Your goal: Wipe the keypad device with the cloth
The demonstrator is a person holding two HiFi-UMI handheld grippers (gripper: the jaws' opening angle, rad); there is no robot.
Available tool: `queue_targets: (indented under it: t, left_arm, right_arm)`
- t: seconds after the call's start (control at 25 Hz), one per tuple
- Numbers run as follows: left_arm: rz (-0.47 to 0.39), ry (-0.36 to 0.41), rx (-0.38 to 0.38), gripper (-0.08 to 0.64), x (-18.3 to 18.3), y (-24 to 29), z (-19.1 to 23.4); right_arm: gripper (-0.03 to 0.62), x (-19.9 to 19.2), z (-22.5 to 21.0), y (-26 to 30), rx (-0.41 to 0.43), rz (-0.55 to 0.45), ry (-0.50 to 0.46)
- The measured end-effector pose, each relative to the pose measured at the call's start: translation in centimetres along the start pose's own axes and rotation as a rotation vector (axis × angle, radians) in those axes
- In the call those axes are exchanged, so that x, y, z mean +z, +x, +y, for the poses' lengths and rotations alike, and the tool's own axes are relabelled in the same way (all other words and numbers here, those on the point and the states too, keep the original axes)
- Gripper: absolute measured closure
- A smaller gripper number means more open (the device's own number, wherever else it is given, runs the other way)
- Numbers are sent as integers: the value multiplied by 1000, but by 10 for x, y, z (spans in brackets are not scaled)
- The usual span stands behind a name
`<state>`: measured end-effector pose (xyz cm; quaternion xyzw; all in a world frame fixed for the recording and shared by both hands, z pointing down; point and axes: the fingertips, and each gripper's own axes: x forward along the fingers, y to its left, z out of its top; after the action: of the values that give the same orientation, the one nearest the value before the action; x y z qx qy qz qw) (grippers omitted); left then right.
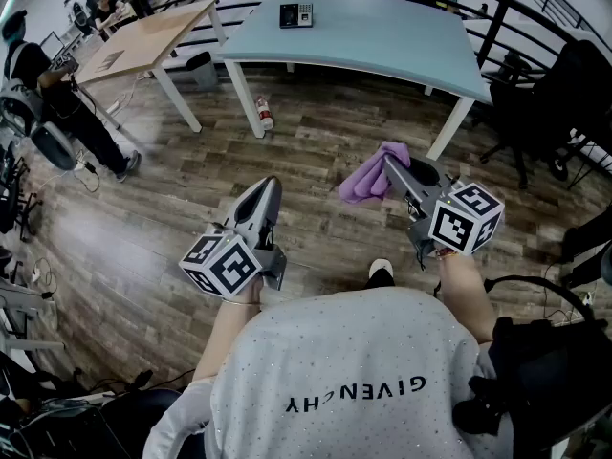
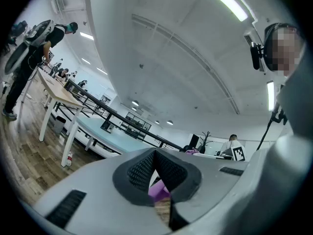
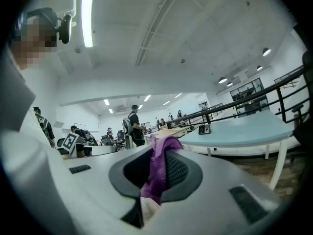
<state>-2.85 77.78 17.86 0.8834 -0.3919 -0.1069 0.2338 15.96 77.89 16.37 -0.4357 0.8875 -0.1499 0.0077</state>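
two grippers: the right gripper point(image 1: 388, 162) is clamped on the one purple cloth point(image 1: 364, 185), the left gripper point(image 1: 271, 183) closed and empty, and one keypad device point(image 1: 295, 14) lies on the blue table point(image 1: 392, 41).

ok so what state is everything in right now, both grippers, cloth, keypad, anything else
left gripper: shut, empty
right gripper: shut on the purple cloth
purple cloth: bunched, hanging from the right gripper's jaws, in the air
keypad device: lying flat on the light blue table, untouched, far from both grippers
bottle: on its side on the floor by a table leg
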Motion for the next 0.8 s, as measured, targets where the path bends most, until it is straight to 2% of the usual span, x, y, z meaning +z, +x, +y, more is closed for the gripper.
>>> queue_targets:
  t: [0.28,0.56,0.72,0.8]
  left_arm:
    - [-1,2,0,560,3,-4,4]
    - [0,-42,39,558,-6,2,22]
    - [-20,-70,12,560,-8,21,34]
    - [-35,-41,10,560,-2,40,42]
  right_arm:
    - [556,-3,5,-1,-20,3,-16]
    - [555,-9,-7,8,-19,33,12]
    - [554,-7,-31,26,-10,19,46]
    - [555,0,-52,44,-7,11,58]
